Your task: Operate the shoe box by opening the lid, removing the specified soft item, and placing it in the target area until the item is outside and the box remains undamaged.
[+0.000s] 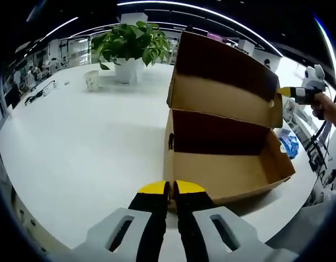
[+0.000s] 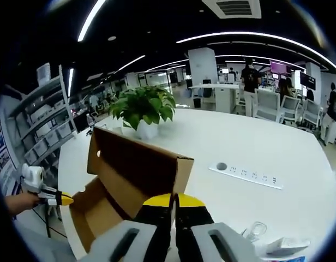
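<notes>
Both claws pinch shoe box (image 1: 222, 164): left claw (image 1: 171, 188) front wall, right claw (image 2: 173, 201) lid.

The open brown shoe box (image 1: 222, 164) is showing plain matt corrugated cardboard, its raised lid (image 1: 225, 82) dull, darker inside. The white round table (image 1: 86, 147) is looking smooth with a soft sheen. The left hand-held gripper (image 1: 169, 191) and right hand-held gripper (image 2: 174, 203) are showing black and yellow matt jaw tips on pale grey smooth plastic bodies.
</notes>
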Motion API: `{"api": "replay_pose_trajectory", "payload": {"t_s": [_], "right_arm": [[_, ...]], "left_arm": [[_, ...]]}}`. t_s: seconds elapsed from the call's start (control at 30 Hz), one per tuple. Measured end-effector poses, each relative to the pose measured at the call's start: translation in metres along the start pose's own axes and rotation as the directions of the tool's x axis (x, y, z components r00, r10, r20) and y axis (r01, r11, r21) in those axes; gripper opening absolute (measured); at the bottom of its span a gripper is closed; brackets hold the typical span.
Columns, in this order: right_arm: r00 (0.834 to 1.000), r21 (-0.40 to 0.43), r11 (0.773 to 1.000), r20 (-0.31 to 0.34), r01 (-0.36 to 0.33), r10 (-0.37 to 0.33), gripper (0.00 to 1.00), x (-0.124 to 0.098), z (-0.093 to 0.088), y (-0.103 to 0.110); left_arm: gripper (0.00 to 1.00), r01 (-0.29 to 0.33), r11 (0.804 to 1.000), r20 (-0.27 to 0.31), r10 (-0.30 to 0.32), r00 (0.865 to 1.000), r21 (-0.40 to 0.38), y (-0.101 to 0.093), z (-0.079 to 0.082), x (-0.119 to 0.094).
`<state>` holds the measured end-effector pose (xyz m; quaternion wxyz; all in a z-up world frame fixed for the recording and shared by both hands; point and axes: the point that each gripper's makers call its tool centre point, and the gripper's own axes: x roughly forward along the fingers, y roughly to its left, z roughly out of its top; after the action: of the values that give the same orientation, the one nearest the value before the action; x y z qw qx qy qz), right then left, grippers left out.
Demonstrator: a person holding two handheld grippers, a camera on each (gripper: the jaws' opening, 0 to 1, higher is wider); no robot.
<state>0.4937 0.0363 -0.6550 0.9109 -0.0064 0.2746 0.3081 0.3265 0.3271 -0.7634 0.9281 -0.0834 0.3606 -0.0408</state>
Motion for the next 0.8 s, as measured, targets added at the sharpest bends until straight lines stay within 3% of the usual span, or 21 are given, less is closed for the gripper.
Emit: {"api": "replay_pose_trajectory", "payload": {"t_s": [0.8], "right_arm": [[0.999, -0.033, 0.999, 0.043, -0.005, 0.006, 0.00, -0.019, -0.004, 0.016]], "left_arm": [[0.02, 0.013, 1.000, 0.008, -0.013, 1.000, -0.015, 0.002, 0.000, -0.001]]}}
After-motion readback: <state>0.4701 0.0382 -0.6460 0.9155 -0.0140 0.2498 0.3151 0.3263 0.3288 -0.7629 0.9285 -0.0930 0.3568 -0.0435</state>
